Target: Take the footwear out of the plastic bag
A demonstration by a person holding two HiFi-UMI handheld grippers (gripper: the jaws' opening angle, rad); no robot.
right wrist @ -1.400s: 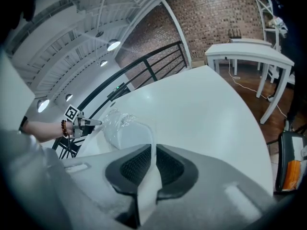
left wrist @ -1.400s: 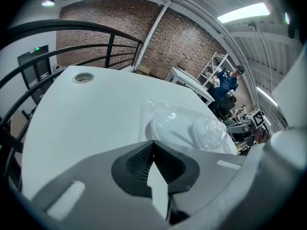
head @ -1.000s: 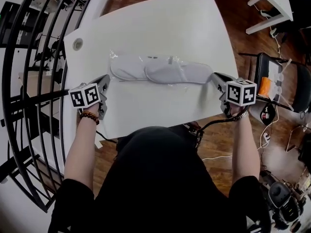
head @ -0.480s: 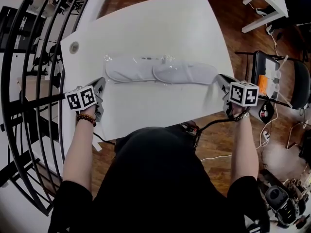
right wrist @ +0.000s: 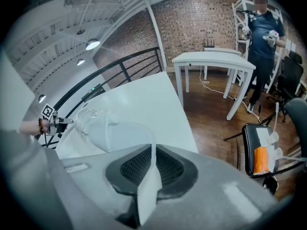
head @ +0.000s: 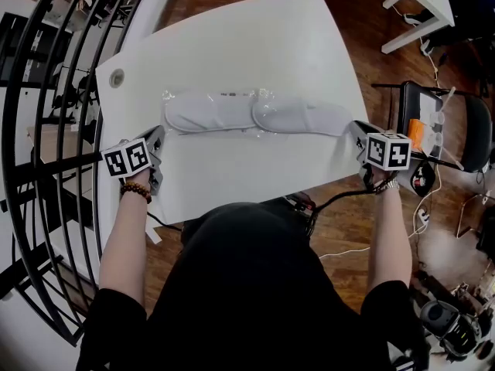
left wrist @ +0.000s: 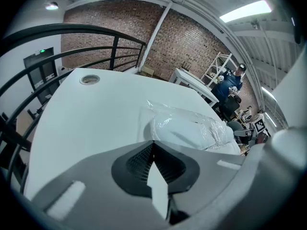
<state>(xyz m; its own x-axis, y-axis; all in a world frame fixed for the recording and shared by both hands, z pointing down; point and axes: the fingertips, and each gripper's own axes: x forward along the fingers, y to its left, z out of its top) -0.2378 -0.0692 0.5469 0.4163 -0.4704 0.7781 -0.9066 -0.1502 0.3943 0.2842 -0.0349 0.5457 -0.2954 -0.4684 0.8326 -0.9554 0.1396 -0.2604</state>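
Left gripper [head: 158, 141] is clamped shut on the left end of the plastic bag [head: 232, 97]. The right gripper [head: 354, 130] is closed on what looks like the white footwear [head: 298, 117] at the other end. Bag and footwear lie across the tabletop [head: 247, 45]. Anchor the bag and draw the footwear out level, minding the tabletop's edge and the chair [head: 445, 130] just beyond it.

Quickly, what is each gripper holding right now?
Left gripper: closed on the plastic bag edge.
Right gripper: closed on the white slipper.
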